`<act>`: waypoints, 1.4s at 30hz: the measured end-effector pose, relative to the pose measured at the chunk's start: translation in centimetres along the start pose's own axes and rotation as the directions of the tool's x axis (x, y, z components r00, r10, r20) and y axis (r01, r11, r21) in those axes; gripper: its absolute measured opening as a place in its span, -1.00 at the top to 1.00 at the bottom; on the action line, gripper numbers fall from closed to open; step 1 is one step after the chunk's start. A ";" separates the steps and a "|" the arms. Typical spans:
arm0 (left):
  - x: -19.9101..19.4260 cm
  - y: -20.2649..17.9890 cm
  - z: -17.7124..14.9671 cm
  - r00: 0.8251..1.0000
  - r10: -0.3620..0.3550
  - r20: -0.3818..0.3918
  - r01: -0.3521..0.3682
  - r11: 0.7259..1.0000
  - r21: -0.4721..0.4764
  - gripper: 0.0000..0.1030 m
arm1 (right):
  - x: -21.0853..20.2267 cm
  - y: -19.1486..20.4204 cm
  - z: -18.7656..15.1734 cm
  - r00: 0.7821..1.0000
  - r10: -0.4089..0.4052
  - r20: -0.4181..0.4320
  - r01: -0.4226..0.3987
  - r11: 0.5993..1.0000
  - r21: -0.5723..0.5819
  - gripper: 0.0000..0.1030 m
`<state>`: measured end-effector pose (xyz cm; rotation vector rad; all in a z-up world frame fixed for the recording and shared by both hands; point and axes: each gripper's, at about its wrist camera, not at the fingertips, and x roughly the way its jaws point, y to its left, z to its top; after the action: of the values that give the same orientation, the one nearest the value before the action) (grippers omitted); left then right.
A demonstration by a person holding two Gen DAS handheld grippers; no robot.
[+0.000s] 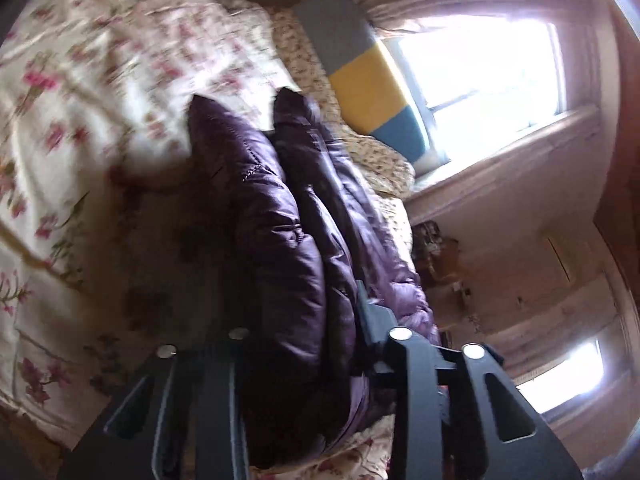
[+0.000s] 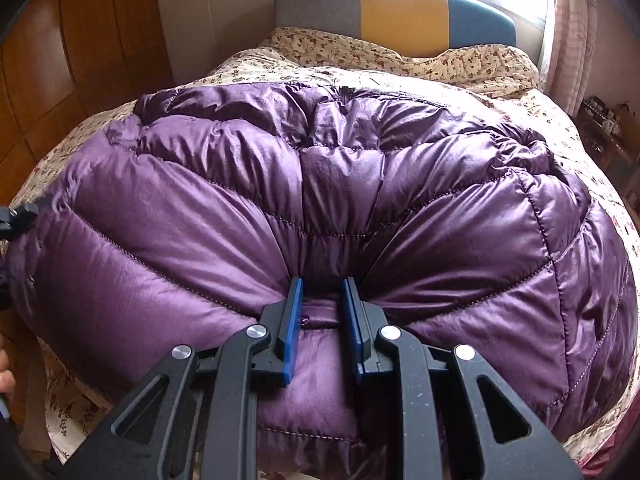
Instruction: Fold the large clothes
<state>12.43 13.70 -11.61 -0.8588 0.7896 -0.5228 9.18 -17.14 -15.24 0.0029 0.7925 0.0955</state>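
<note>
The purple down jacket (image 2: 320,208) lies spread across the middle of the bed (image 2: 400,64), on its floral quilt, its far edge toward the headboard (image 2: 400,12) and its near hem at the foot edge.

Right gripper (image 2: 322,316): jaws clenched on a pinch of the near hem; the blue pads (image 2: 291,320) press a ridge of shell fabric between them.

Left gripper (image 1: 316,320): jaws closed on a bunched fold of the jacket at its left edge; the pads themselves are buried in fabric.

Handling, as judged: light, very soft, springy fill; the glossy shell is probably slippery and will balloon back after pressing. Grip at quilting seams or hem edges, taking both layers deep into the jaws, not on puffed panels.
</note>
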 end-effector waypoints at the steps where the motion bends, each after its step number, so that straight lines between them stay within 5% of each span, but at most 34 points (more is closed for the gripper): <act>1: -0.1 -1.1 0.2 1.000 -0.011 -0.001 0.011 1.000 0.026 0.52 | 0.0 -0.1 0.0 1.000 0.001 0.001 -0.001 1.000 -0.004 0.62; 13: 4.9 -13.7 0.9 0.993 -0.071 -0.094 0.092 0.966 0.240 0.56 | 0.2 -0.9 -0.5 1.000 0.025 0.018 -0.025 1.000 -0.012 0.64; 27: 11.8 -19.9 -1.1 0.981 -0.023 -0.195 0.090 0.935 0.344 0.56 | -4.3 -3.8 0.8 0.999 -0.038 -0.010 0.037 0.998 -0.051 0.69; 34: 15.0 -21.8 -3.0 0.970 0.022 -0.243 0.075 0.921 0.382 0.56 | -7.5 -9.5 0.4 0.984 -0.177 -0.006 0.177 0.984 -0.005 0.64; 42: 20.0 -23.8 -5.5 0.949 0.115 -0.295 0.024 0.904 0.428 0.54 | -8.6 -17.4 -0.5 0.935 -0.351 -0.050 0.353 0.935 0.027 0.56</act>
<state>17.98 -15.90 -2.14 -0.3494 0.9370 -0.7697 4.32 -35.26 -10.19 -0.1085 0.8276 -0.2601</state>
